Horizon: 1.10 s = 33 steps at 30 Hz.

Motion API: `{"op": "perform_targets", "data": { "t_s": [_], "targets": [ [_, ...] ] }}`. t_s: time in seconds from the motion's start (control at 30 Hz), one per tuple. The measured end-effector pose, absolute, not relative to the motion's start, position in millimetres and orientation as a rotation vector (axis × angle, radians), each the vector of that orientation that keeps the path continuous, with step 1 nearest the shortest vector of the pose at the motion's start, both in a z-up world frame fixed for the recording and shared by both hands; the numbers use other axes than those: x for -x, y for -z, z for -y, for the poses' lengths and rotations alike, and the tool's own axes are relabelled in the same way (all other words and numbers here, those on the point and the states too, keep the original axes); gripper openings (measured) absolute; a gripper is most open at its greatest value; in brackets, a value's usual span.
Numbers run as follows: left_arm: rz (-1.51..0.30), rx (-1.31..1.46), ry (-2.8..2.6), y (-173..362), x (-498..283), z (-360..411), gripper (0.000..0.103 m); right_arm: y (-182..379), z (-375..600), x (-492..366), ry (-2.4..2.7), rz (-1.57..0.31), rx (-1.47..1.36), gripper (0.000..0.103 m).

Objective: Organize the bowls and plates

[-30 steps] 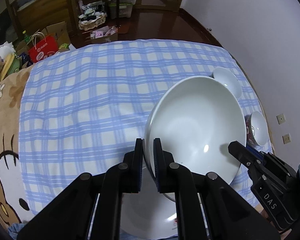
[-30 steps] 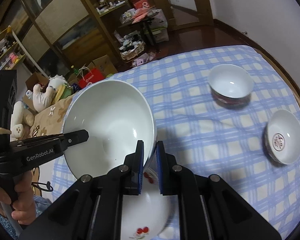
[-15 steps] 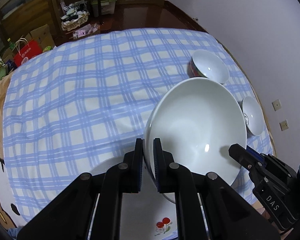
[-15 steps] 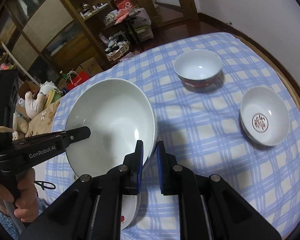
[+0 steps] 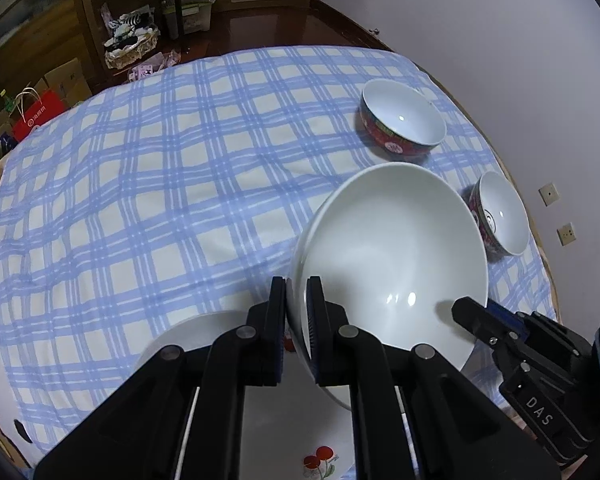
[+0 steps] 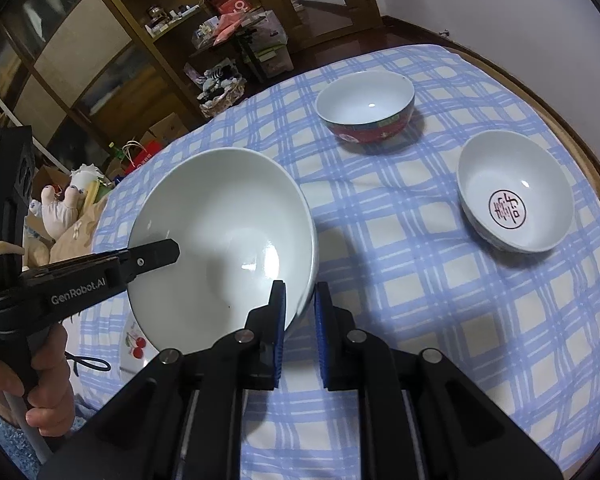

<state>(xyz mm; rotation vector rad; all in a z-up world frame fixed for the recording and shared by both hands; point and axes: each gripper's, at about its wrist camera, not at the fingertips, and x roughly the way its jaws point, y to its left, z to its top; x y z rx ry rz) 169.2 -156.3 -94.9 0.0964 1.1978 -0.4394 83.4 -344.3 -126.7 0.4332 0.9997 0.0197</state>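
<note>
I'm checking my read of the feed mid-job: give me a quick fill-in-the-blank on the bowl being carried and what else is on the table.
1. The large white bowl is gripped on its rim by ____ grippers.
2. The plate beneath it bears a ____ motif.
3. Besides it, ____ smaller bowls stand on the cloth.
4. The tablecloth has a blue and white ____ pattern.

Missing words: two; cherry; two; checked

Premises: a lived-in home, dining or living room. Evidence: round table under a blue checked tablecloth (image 5: 148, 184), dark wooden floor (image 5: 260, 28), glass-fronted wooden cabinet (image 6: 72, 64) with cluttered shelves, cardboard boxes (image 5: 66, 82), red shopping bag (image 5: 36, 114), plush toy (image 6: 60, 208), wall sockets (image 5: 549, 194).
</note>
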Motion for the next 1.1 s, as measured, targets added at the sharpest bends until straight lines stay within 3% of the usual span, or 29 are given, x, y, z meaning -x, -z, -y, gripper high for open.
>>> {"op": "perform_targets", "data": {
  "t_s": [1.1],
  "targets": [
    [-1.283, -0.12, 0.568, 138.2, -150.2, 211.4, 0.01, 142.1, 379.2, -45.0, 0.144, -1.054, -0.416, 0.015]
  ]
}}
